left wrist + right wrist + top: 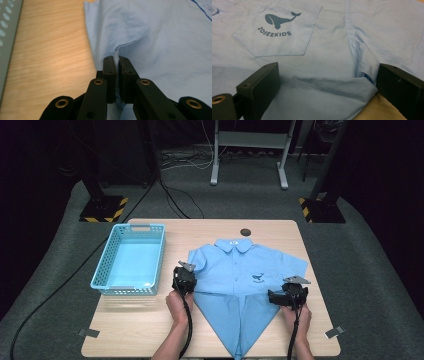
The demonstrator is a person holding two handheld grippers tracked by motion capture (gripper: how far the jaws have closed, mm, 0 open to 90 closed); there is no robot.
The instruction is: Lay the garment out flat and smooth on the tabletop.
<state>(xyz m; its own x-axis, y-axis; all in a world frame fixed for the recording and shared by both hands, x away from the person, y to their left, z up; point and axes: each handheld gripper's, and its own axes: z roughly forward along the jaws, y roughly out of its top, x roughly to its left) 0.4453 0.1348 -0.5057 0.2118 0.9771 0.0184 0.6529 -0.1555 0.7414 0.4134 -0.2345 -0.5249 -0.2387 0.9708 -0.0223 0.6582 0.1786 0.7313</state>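
Note:
A light blue short-sleeved shirt [245, 270] lies face up on the wooden table [140, 330], collar at the far side, its lower sides folded inward to a point at the near edge. My left gripper [184, 281] is at the shirt's left side below the sleeve, shut on a pinched fold of the shirt [116, 53]. My right gripper [289, 296] is at the shirt's right side under the other sleeve, open, its jaws straddling a folded edge of cloth [329, 87]. The chest pocket with a whale print [279, 20] lies just beyond.
An empty light blue plastic basket [131, 260] stands on the left of the table, close to my left gripper. A small dark round disc [245, 232] sits at the table's far edge. Bare wood lies at the front left. Stands and cables are on the floor beyond.

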